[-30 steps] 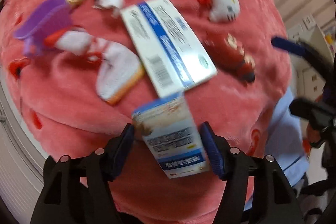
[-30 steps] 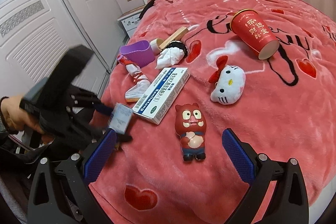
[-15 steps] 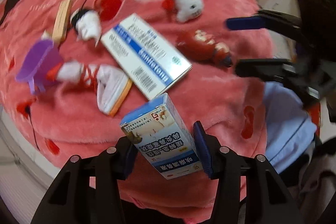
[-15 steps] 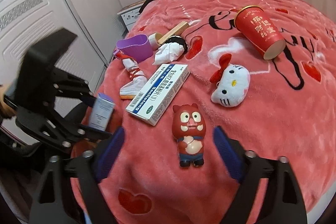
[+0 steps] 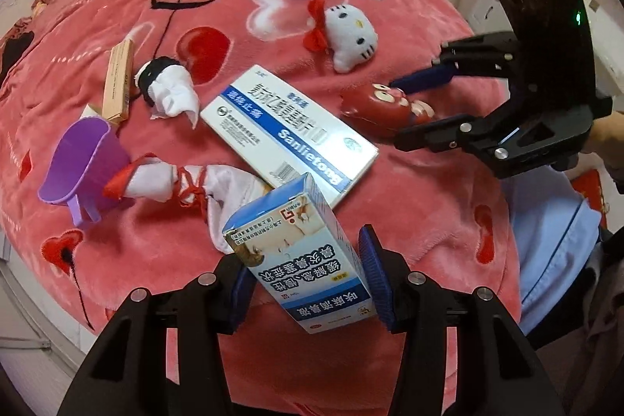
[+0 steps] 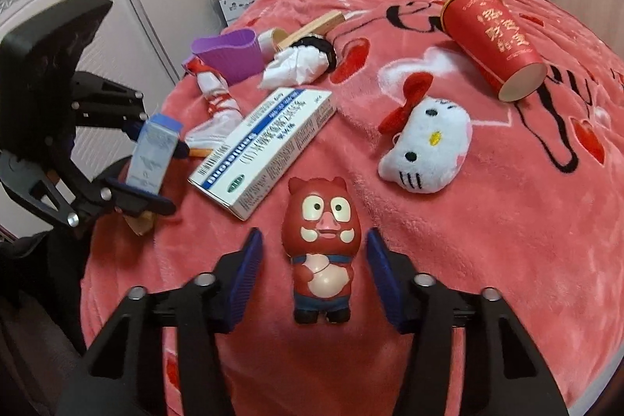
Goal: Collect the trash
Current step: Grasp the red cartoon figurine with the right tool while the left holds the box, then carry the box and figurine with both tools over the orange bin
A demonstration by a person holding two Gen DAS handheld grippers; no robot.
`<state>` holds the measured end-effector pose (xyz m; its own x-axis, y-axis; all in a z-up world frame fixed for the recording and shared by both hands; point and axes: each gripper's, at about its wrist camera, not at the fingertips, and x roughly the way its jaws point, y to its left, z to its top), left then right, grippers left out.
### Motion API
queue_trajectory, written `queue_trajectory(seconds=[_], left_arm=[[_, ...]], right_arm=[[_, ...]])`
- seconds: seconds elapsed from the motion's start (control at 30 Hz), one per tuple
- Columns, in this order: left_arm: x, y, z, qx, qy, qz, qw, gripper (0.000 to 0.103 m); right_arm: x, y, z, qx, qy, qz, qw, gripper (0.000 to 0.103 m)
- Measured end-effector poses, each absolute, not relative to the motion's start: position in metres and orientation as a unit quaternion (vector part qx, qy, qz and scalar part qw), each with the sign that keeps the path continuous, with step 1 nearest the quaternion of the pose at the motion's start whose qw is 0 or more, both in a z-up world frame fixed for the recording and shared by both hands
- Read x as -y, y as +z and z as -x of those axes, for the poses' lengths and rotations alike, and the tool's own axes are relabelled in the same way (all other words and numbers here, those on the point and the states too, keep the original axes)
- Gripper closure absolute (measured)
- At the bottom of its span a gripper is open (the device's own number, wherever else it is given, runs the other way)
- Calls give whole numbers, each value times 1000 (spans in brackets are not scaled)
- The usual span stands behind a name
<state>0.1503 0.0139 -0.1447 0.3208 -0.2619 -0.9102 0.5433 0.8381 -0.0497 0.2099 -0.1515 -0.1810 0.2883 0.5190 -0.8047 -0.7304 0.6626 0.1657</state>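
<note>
Seemingly clear, right tongs (image 6: 312, 271) flanking pig toy (image 6: 320, 248)

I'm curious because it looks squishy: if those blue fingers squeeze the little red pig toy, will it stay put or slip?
The pig looks smooth and rounded, so it may slip or give a little. It lies flat on the plush blanket, so rolling seems unlikely. The right gripper straddles it, jaws just closing, gaps still showing.

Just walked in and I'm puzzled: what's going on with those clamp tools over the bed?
A person is collecting trash off a pink blanket. The left hand-held gripper is shut on a small blue-and-white medicine box. The right hand-held gripper has just been closing around a red pig figurine, pads not yet touching.
</note>
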Motion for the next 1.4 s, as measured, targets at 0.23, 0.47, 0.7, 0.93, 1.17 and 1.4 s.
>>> queue_trajectory(seconds=[0.23, 0.47, 0.7, 0.93, 1.17, 1.4], left_arm=[[-18, -150, -156, -518, -264, -129, 803, 51], [-15, -149, -157, -514, -274, -143, 800, 51], [-1, -124, -144, -495, -281, -176, 803, 51], [28, -93, -124, -460, -298, -212, 809, 51], [87, -69, -117, -417, -354, -256, 797, 51], [180, -58, -119, -371, -436, -308, 760, 51]], right_arm=[[151, -191, -215, -461, 394, 117, 787, 63], [153, -186, -211, -452, 411, 132, 781, 66], [161, -152, -189, -426, 428, 146, 784, 66], [186, -113, -156, -399, 422, 133, 803, 66], [239, -85, -121, -376, 375, 111, 840, 66], [337, -74, -88, -377, 277, 70, 881, 66]])
